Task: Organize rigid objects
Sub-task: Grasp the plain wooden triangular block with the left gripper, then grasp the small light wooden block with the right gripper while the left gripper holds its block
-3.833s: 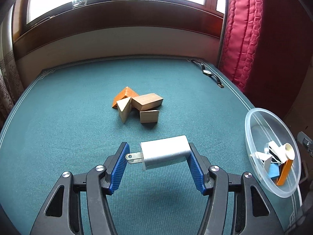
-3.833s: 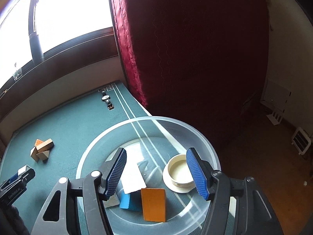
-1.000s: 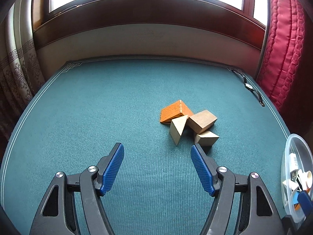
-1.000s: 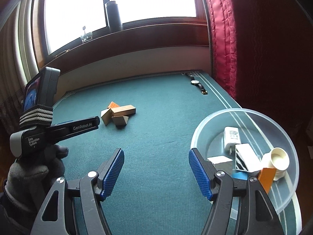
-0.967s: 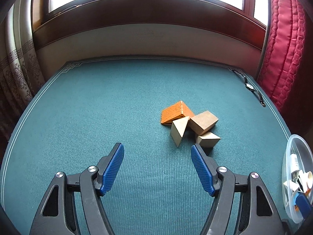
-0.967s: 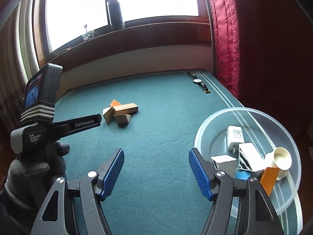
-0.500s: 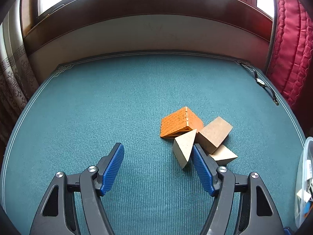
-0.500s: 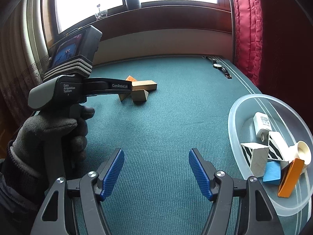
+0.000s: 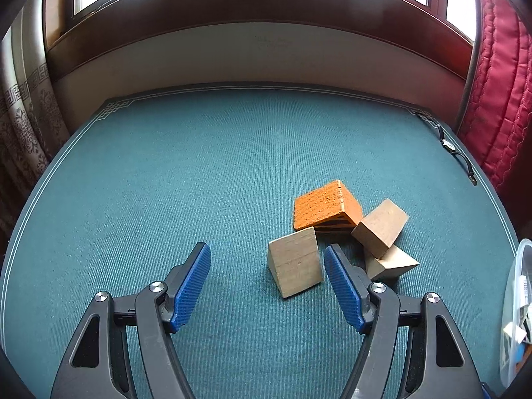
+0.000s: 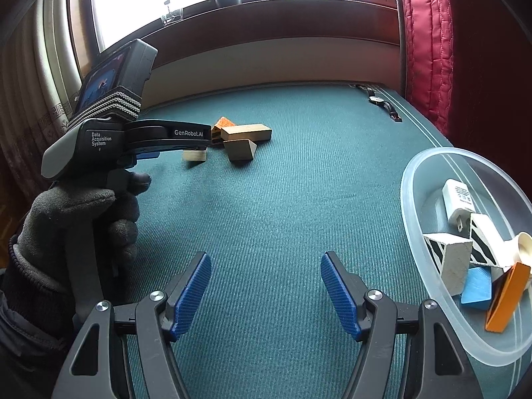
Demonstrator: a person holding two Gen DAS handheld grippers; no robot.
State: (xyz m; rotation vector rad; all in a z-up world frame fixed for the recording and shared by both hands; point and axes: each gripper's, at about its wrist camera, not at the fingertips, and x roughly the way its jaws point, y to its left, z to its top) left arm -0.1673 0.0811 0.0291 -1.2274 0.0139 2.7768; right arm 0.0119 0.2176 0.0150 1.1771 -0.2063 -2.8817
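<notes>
My left gripper (image 9: pixel 267 257) is open and low over the green table, around a pale wooden wedge (image 9: pixel 295 261) that lies close to its right finger. Behind it lie an orange block (image 9: pixel 324 203), a tan block (image 9: pixel 380 226) and a small wooden wedge (image 9: pixel 392 262). The right wrist view shows the same pile (image 10: pixel 242 139) and the left gripper's body (image 10: pixel 133 136) over it. My right gripper (image 10: pixel 266 267) is open and empty above bare table. A clear bowl (image 10: pixel 412 242) at the right holds a white charger (image 10: pixel 457 201), striped blocks, a blue block and an orange block.
A wristwatch (image 9: pixel 457 153) lies at the table's far right edge, next to a red curtain (image 9: pixel 495 99). A wall and window sill run behind the table. The bowl's rim (image 9: pixel 510 299) shows at the right of the left wrist view.
My left gripper has let the charger go into the bowl, swung back to the pile and moved in until the pale wedge sits between its fingers. My right gripper turned from the bowl toward the table.
</notes>
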